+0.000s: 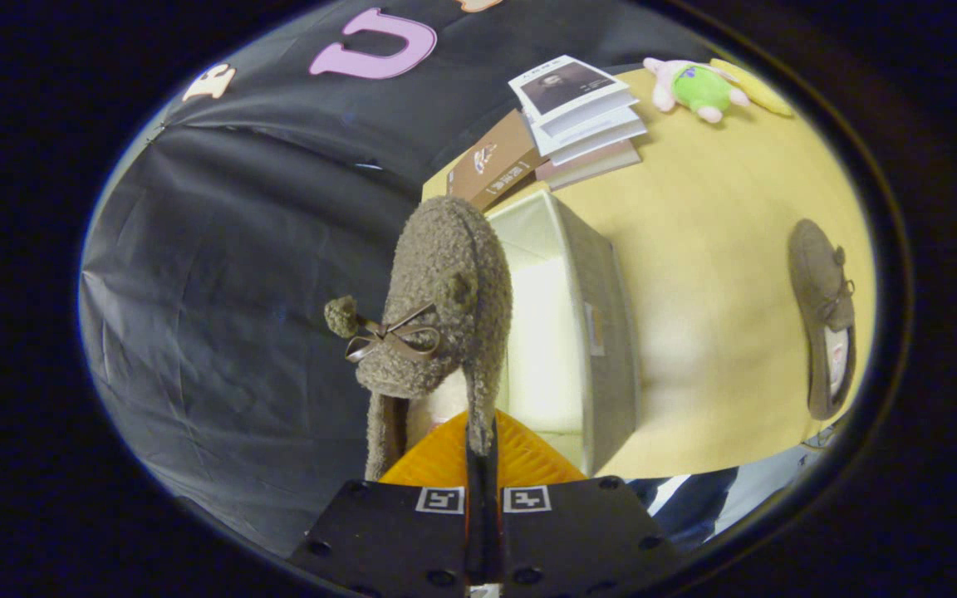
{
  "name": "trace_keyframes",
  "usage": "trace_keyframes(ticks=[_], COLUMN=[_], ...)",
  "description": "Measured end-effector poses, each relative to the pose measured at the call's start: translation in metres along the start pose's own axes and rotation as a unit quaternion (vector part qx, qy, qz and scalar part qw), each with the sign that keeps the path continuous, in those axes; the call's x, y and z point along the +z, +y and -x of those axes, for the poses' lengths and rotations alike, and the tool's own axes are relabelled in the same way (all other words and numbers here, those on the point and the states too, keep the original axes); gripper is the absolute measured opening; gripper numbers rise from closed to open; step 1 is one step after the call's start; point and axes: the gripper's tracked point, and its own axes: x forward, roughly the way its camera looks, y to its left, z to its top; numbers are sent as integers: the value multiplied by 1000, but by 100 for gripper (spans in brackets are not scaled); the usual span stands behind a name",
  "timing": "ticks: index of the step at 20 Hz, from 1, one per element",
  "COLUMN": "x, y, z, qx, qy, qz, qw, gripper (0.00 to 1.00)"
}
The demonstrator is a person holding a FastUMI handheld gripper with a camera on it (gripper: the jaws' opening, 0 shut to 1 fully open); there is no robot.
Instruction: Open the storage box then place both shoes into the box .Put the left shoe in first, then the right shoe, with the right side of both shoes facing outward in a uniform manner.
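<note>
Clearly, the gripper [481, 444] has its two fingers pressed together on the heel edge of a brown fleece slipper [437, 307], which hangs ahead of them with a ribbon bow [391, 339] and a small pompom [341, 316] on its front. Behind the held slipper, toward two o'clock from the fingers, the open grey storage box [603, 332] sits on the yellow table [719, 316], its pale inside showing. The slipper overlaps the box's near rim in this view; whether it touches the rim cannot be told. A second brown slipper [823, 320] lies on the table at three o'clock from the box, well apart. At twelve o'clock beyond the box rests a stack of books [578, 116], and a plush toy [699, 87] lies beside them at one o'clock.
</note>
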Motion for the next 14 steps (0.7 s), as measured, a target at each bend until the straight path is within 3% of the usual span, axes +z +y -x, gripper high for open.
trace_keyframes(ticks=[8, 14], x=[-11, -22], y=[-22, -31], z=[-93, -137], qx=[-111, -160], qy=[39, 53], qz=[12, 23], qw=[993, 985], gripper=[3, 4])
